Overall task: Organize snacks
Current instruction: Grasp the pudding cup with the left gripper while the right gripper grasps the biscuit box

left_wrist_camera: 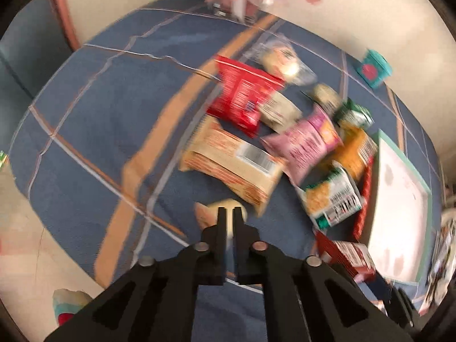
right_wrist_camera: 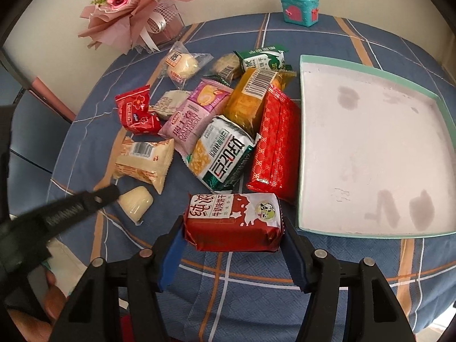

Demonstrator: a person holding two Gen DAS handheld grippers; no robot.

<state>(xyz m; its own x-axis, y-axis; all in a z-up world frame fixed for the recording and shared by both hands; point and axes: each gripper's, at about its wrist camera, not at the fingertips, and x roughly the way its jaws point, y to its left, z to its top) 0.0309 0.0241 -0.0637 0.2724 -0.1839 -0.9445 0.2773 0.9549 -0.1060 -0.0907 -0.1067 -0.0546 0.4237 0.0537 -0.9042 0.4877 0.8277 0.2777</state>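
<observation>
Right wrist view: right hand-held gripper (right_wrist_camera: 232, 235) pinching red biscuit pack (right_wrist_camera: 232, 222) | left hand-held gripper (left_wrist_camera: 227, 213) pressed together at small pale snack (left_wrist_camera: 225, 209) | tray (right_wrist_camera: 302, 142) rim just right.

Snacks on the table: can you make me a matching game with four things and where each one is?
Things:
1. red milk biscuit pack
2. small pale snack
3. tray
4. teal toy box

Places or states:
A. at the far edge of the table, by the wall
B. between the right gripper's fingers
C. white inside, nothing in it
D. at the tip of the left gripper

Pairs: 1-B, 2-D, 3-C, 4-A
</observation>
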